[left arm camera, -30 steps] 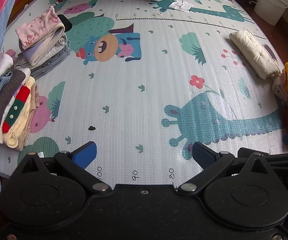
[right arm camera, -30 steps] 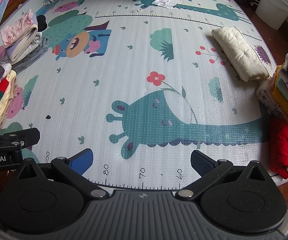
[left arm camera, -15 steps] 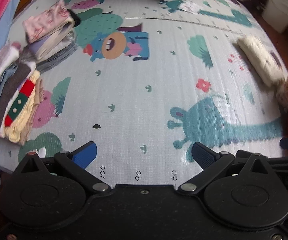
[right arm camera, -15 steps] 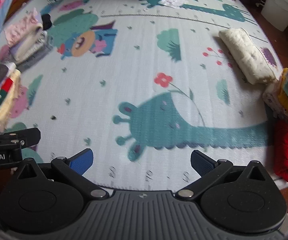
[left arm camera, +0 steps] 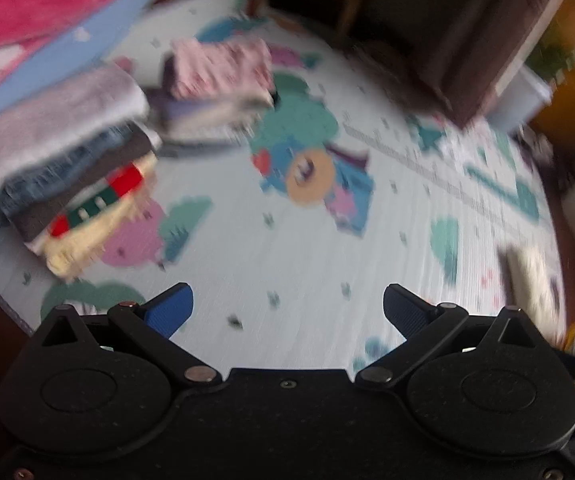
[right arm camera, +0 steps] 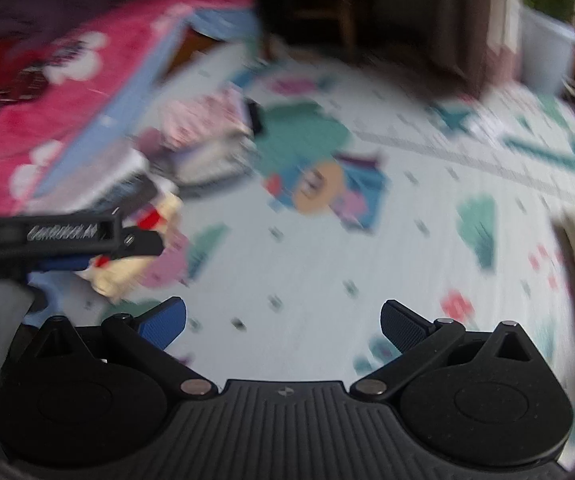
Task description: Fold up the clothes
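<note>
The cartoon-printed play mat [left arm camera: 287, 248] fills most of both views, pale with teal, pink and blue animal figures and a printed ruler strip running across its far right part. Both pictures are smeared with motion blur, so fine detail is hard to read. Along the far left edge lies a pink blanket [left arm camera: 39, 4] with white shapes and a light blue border.

On the left side of the mat stand the folded clothes. The nearer stack [left arm camera: 59, 168] has a pale grey piece on top, then denim and dark grey layers, a red-and-green striped piece and a cream one at the bottom. Just beyond it, farther from the camera, sits a second stack [left arm camera: 215, 92] topped with a pink patterned garment over lilac and pale layers. At the right edge of the mat lies a rolled cream garment [left arm camera: 531, 284], well apart from both stacks.

A white bucket [right arm camera: 547, 52] stands off the mat at the far right.

The left gripper [left arm camera: 287, 312] hangs over the near edge of the mat, its blue-padded fingers [left arm camera: 169, 314] spread wide with nothing between them. The right gripper [right arm camera: 283, 320] is likewise wide and empty, over the same near area; in its view the left gripper shows at the left edge, in front of the nearer stack.
</note>
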